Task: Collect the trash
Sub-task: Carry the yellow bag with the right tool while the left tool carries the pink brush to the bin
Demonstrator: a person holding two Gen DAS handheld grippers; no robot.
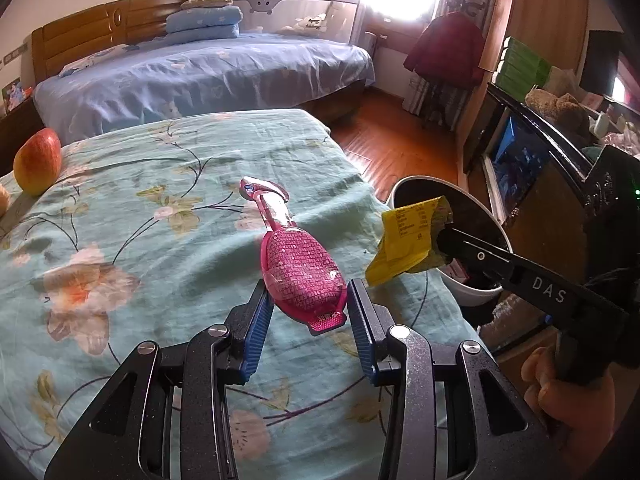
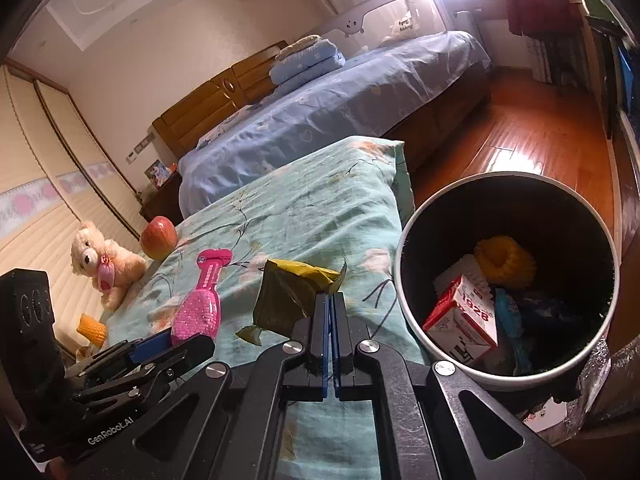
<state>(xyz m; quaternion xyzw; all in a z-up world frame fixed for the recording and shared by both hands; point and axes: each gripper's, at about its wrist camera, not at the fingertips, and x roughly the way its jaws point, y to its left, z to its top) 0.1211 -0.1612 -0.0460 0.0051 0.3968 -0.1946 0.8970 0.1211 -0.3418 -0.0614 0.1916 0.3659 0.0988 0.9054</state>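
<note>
Beside the flowered green bedspread (image 2: 312,208) stands a round white bin (image 2: 404,280) with a black lining, holding a red and white carton (image 2: 464,316), a yellow ruffled thing (image 2: 506,260) and blue packaging. Over the bedspread, the left gripper (image 1: 308,300) has its blue pads clamped on the wide end of a pink glittery hairbrush (image 1: 298,266); the brush's long axis runs away from the gripper, handle farthest. The right gripper (image 2: 330,300), jaws pressed together, pinches a crumpled yellow-green wrapper (image 2: 288,296) with printed text, held near the bin's rim over the bed's edge.
</note>
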